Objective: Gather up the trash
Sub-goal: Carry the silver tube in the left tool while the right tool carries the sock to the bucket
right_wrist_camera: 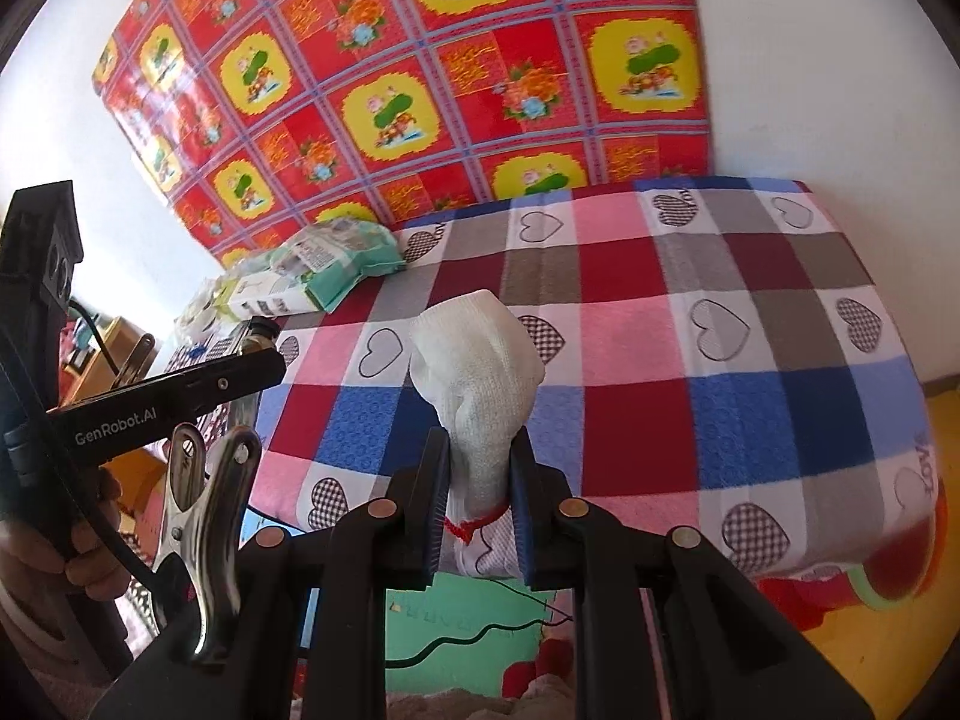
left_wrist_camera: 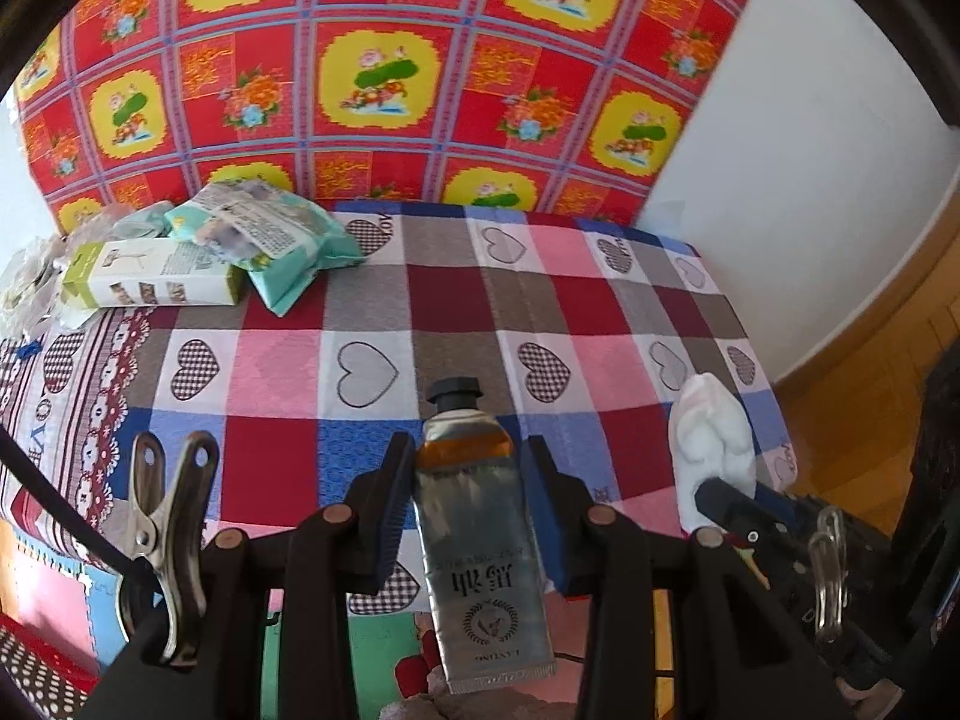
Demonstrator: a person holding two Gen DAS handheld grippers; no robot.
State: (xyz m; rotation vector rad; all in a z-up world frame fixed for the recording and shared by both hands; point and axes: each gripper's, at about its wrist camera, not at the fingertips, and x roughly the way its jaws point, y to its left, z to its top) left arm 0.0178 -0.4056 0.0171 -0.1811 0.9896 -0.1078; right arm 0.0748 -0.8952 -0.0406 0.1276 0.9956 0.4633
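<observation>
The lower end of the silver squeeze tube with the black cap point(left_wrist_camera: 477, 516) runs out past the near edge of the checked heart-patterned tablecloth point(left_wrist_camera: 372, 306), and its crimped seam sits at about six o'clock in the left wrist view, above a blurred floor that is hard to make out. The bottom of the white knitted cloth bundle tied with red thread point(right_wrist_camera: 480, 396) is likewise hidden behind the right pads. Print on the tube reads upside down: large characters, a round laurel emblem, and a smaller line that may say "LANTING", though it is too soft to be sure. In the right wrist view the black body of the other tool, at nine o'clock, carries the words "GenRobot.AI". The left gripper point(left_wrist_camera: 463, 501) has its blue-faced jaws pressed against both sides of the tube, cap pointing to twelve o'clock. The right gripper point(right_wrist_camera: 478, 495) is clamped on the narrow neck of the cloth bundle, whose bulbous top stands up toward twelve o'clock. At ten o'clock in the left view, against the red and yellow flowered sheet point(left_wrist_camera: 384, 60), lie a white and green cardboard box point(left_wrist_camera: 153, 276) and pale green plastic packets point(left_wrist_camera: 282, 240), their small print unreadable.
</observation>
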